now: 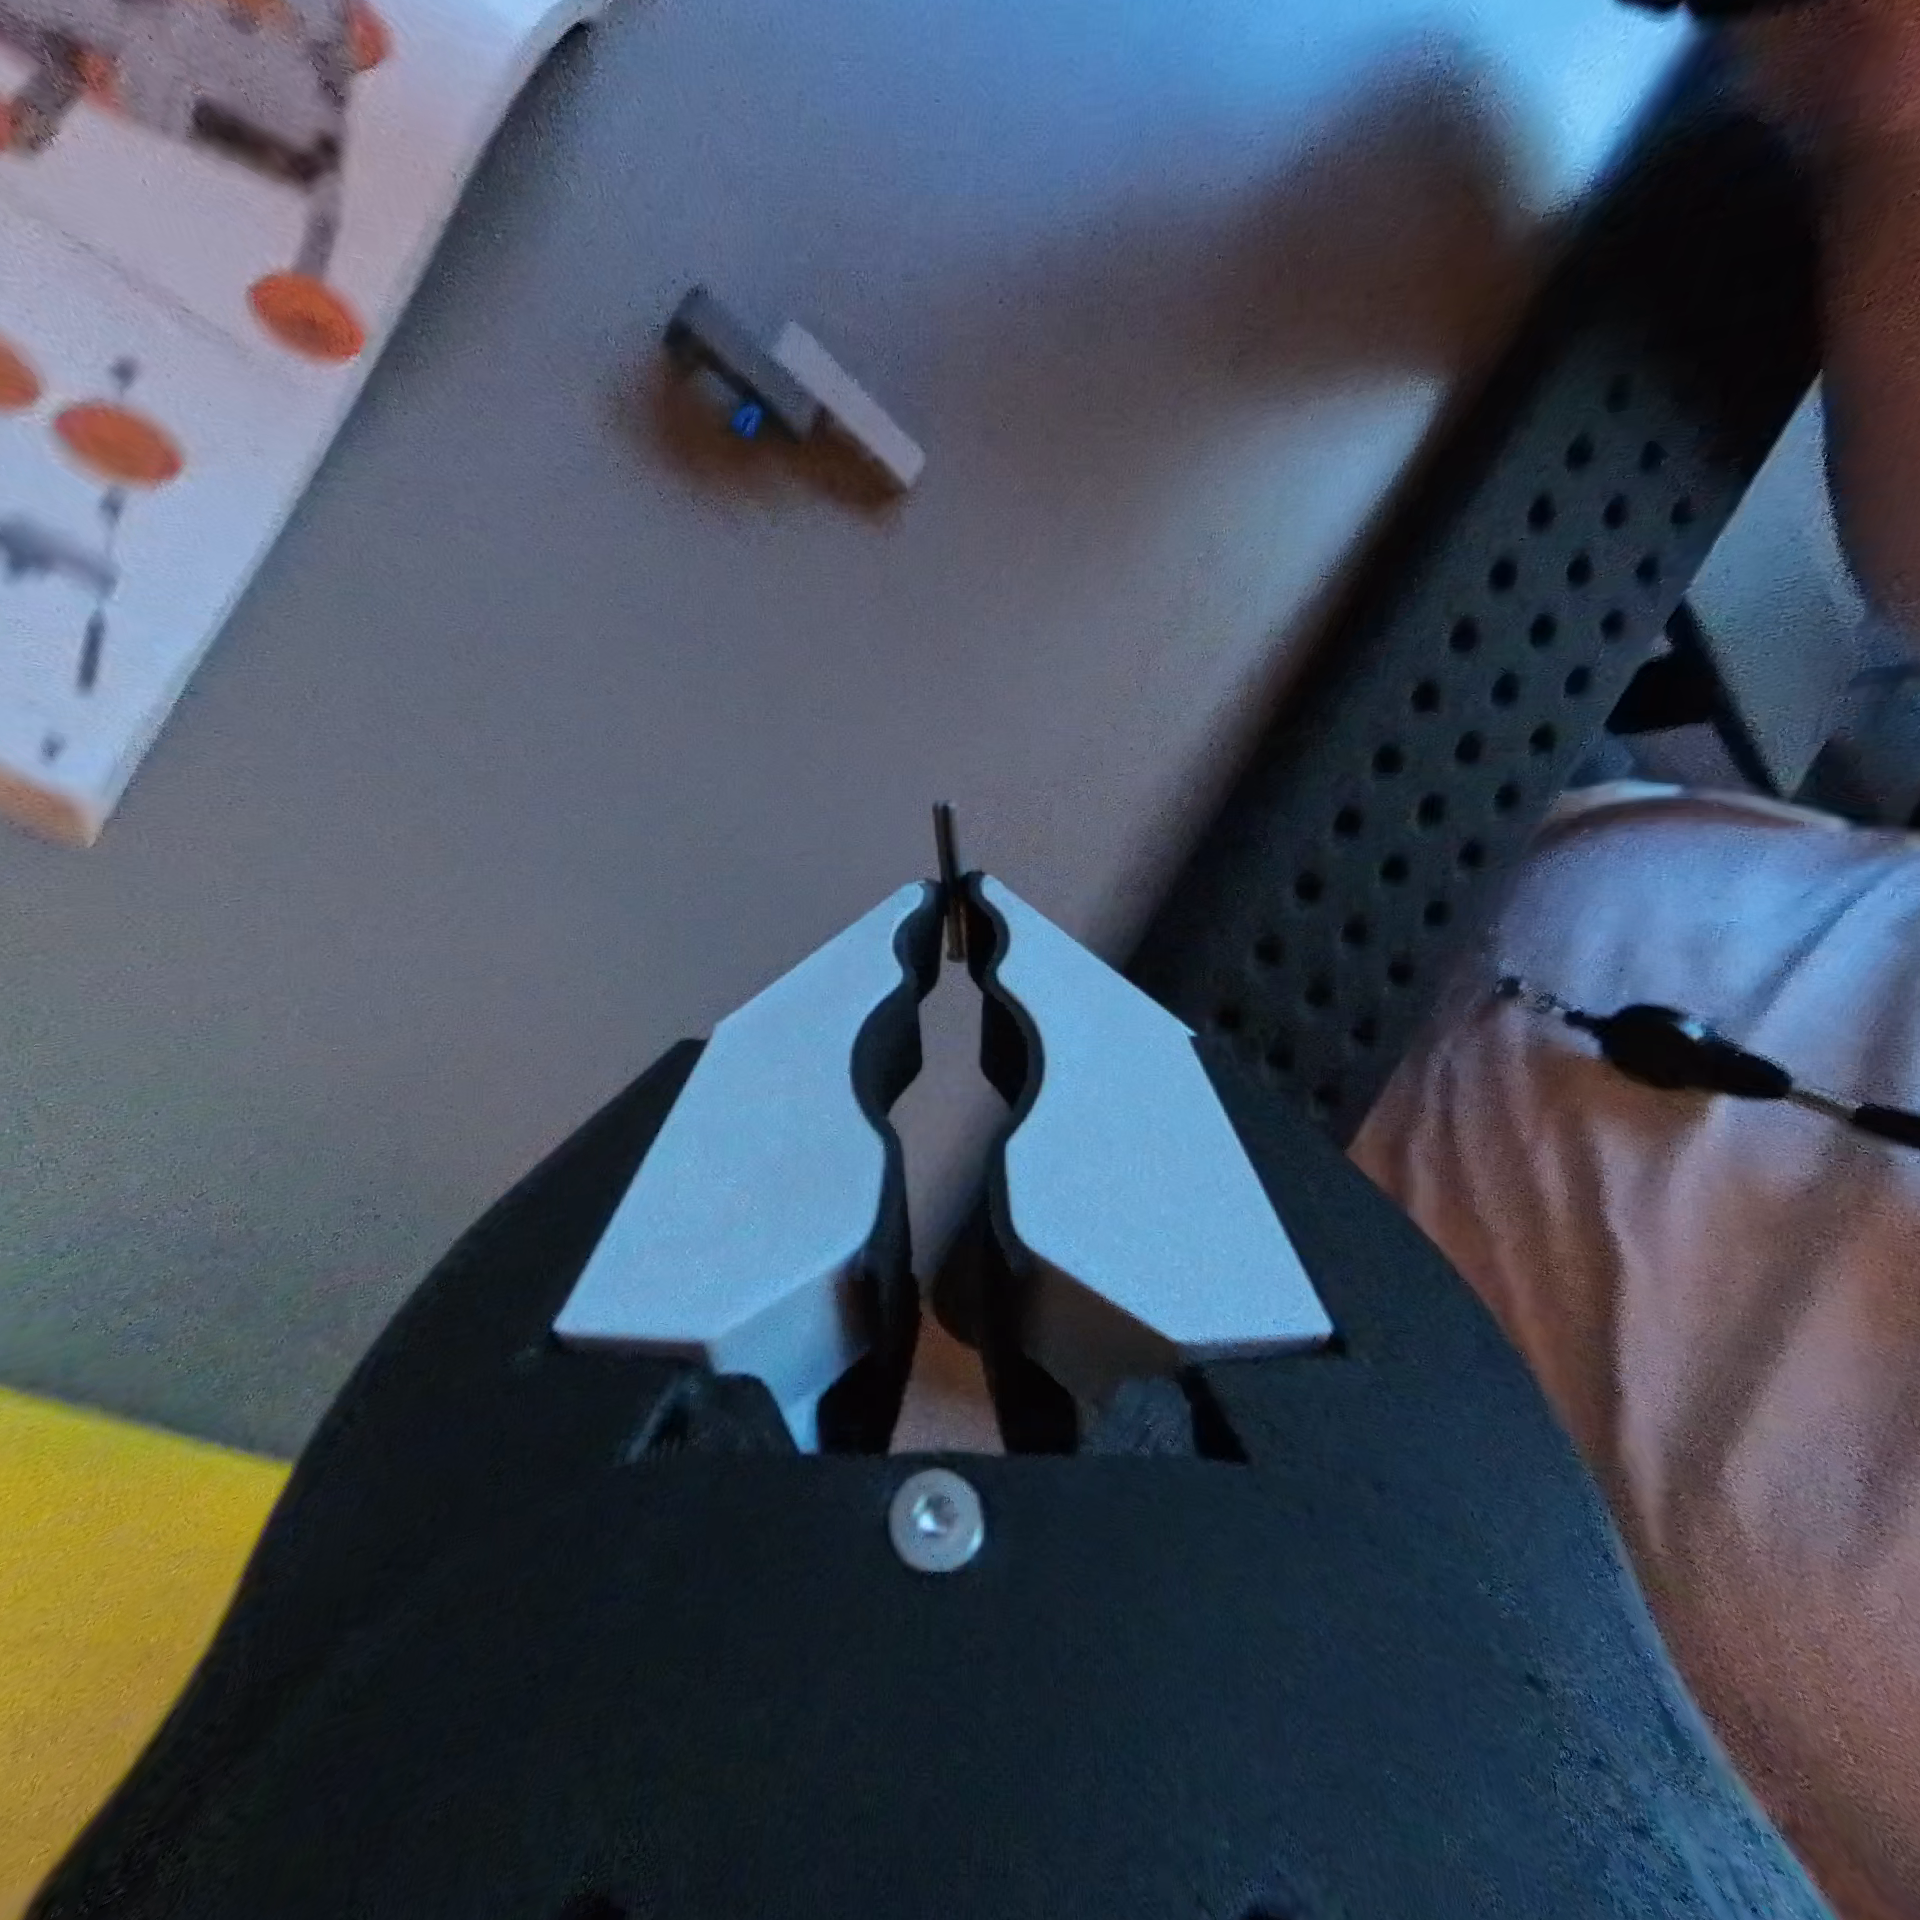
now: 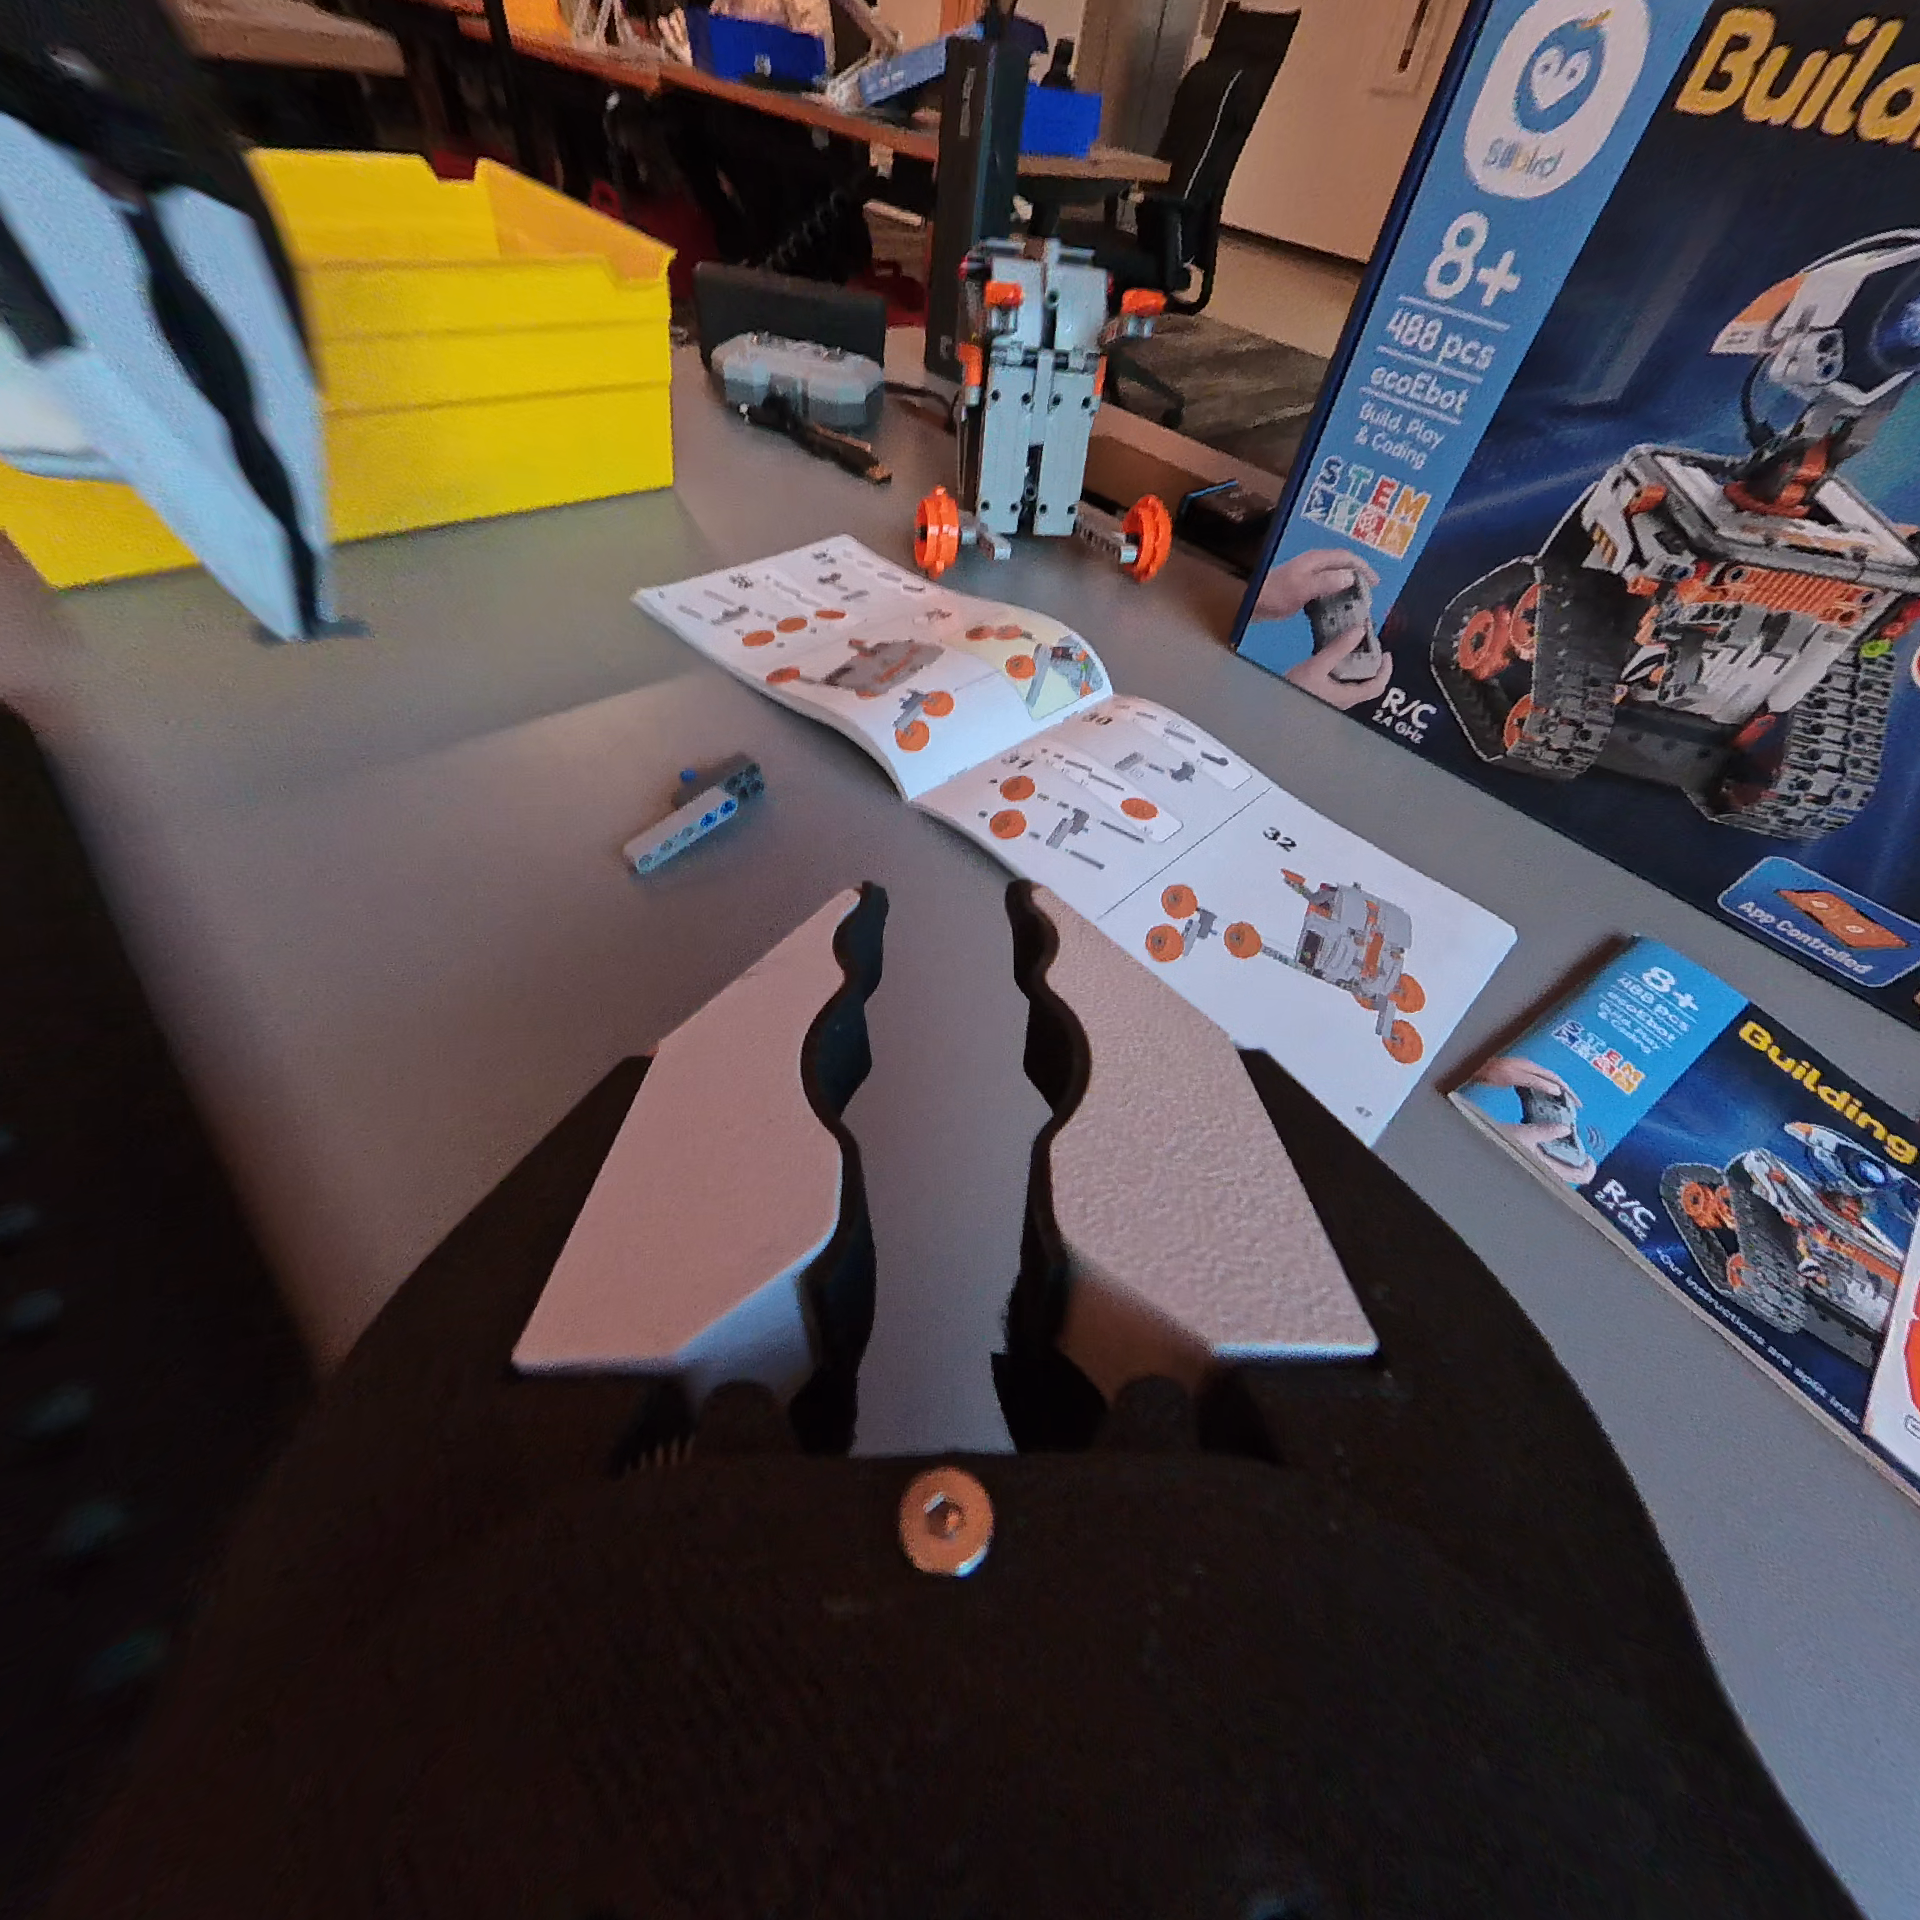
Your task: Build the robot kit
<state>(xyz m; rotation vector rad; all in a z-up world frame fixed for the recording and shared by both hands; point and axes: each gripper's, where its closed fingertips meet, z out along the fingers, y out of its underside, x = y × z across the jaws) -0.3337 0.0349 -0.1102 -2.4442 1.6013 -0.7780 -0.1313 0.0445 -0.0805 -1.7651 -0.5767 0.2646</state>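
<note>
Left tongs [image 1: 948, 894]: clenched at the very tips on a thin black pin [image 1: 945, 847], rod-shaped, smooth, most of its visible length proud of the tips. Held above the grey matte surface [image 1: 520, 831].

Right tongs [image 2: 943, 899]: released, a clear gap between the wavy black inner edges; nothing held. Pale textured finger faces, black body.

Small beam assembly [image 2: 694, 812]: grey and dark plastic beams with round holes and blue pegs, lying on the surface just beyond the right tongs.

Open instruction booklet [image 2: 1039, 769]: glossy paper, toward the far right of the surface.

Partly built grey-and-orange model [image 2: 1039, 416], yellow plastic bins [image 2: 468, 364], printed box [image 2: 1662, 416]: along the far edge.

Risk, judged: so shallow a hold may let the pin pivot or slip out; being slender, it would likely roll away.
</note>
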